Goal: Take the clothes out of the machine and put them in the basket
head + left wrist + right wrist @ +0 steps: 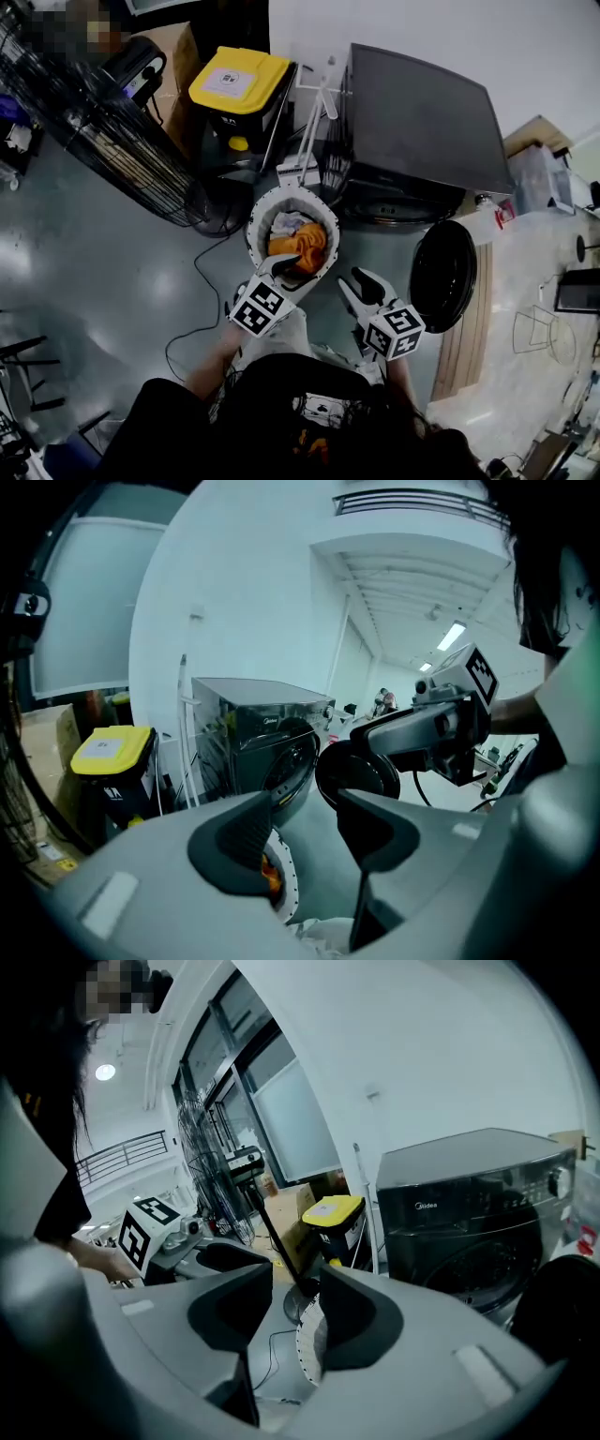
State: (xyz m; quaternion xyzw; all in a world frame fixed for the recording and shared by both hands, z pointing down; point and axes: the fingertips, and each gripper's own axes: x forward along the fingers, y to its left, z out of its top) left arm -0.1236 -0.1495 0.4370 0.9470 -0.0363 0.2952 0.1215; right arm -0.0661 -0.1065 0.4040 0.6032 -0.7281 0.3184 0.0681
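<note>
A white round laundry basket (259, 214) stands on the grey floor in front of the dark washing machine (417, 131). Orange and pale clothes (300, 240) lie inside it. The machine's round door (443, 274) hangs open to the right. My left gripper (281, 267) hovers at the basket's near rim, open and empty. My right gripper (358, 286) is held just right of the basket, open with nothing between its jaws. In the left gripper view the basket rim (286, 883) and a bit of orange cloth (271, 872) show between the jaws. The right gripper view shows the machine (478, 1213).
A black bin with a yellow lid (239, 80) and a white rack (309, 131) stand behind the basket. A large black floor fan (103, 122) is at the left, its cable (192, 300) trailing over the floor. Wooden boards (464, 337) lie at the right.
</note>
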